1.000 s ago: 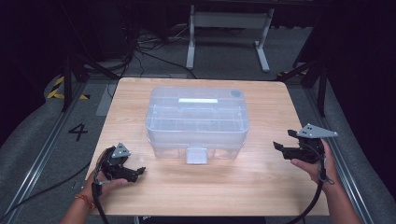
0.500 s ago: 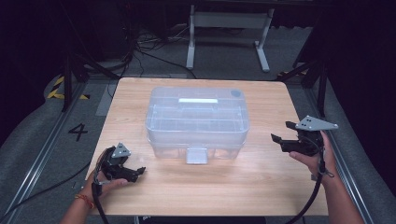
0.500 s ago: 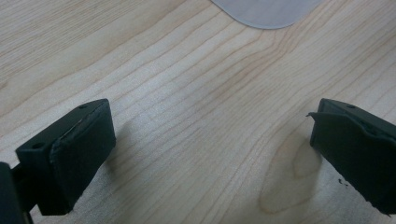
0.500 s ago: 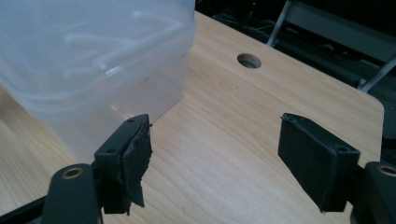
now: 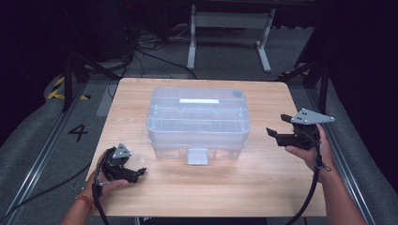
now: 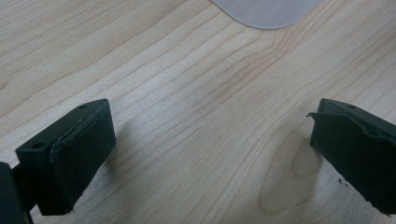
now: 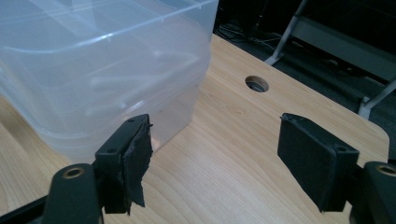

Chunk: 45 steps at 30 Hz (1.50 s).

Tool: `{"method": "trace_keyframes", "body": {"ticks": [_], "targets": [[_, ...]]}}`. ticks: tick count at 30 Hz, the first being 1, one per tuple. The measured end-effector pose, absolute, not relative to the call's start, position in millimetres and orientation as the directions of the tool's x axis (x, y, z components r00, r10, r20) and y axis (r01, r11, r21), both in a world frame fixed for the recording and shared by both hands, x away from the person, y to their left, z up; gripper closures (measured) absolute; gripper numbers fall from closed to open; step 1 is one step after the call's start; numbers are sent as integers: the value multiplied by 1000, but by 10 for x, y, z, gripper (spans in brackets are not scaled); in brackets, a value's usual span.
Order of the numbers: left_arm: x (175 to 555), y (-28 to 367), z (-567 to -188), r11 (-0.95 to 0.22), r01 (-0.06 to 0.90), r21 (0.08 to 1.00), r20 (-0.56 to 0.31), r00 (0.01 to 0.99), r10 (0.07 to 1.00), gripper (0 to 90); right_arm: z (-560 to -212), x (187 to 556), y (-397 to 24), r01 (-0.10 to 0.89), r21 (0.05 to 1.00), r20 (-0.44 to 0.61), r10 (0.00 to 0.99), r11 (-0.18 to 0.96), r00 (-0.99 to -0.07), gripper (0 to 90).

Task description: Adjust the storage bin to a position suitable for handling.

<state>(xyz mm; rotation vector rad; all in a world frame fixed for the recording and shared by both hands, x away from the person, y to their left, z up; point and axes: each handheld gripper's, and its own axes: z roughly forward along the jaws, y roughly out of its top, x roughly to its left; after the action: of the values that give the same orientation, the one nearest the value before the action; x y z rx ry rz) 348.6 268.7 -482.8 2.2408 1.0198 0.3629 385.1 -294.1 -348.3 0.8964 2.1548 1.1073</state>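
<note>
A clear plastic storage box [image 5: 198, 123] with its lid on stands at the middle of the wooden table [image 5: 220, 183]; a latch flap [image 5: 197, 156] hangs from its near side. My left gripper [image 5: 137, 172] rests low on the table at the front left, open, with bare wood between its pads [image 6: 84, 154]. A corner of the latch flap [image 6: 266, 11] lies ahead of it. My right gripper [image 5: 277, 126] hovers above the table to the right of the box, open and pointed toward it. In the right gripper view the box [image 7: 102, 70] fills the left, a short way beyond the open gripper [image 7: 224, 158].
A round cable hole [image 7: 257, 84] sits in the tabletop by the far right corner. Beyond the table stand a white metal frame [image 5: 230, 28] and loose cables [image 5: 150, 51] on the floor. Dark rails [image 5: 42, 154] run along both sides of the table.
My right gripper has risen and moved a little away from me along the right edge of the table. The left gripper and the box have stayed put.
</note>
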Motion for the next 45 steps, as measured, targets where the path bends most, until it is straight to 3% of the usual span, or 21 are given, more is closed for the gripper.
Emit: {"method": "trace_keyframes", "body": {"ticks": [45], "targets": [[3486,2687,-4828,-493,574,654,-14,661,751,5,-3126,4157,-2137,200,856,-201,664,476,-721,287]]}}
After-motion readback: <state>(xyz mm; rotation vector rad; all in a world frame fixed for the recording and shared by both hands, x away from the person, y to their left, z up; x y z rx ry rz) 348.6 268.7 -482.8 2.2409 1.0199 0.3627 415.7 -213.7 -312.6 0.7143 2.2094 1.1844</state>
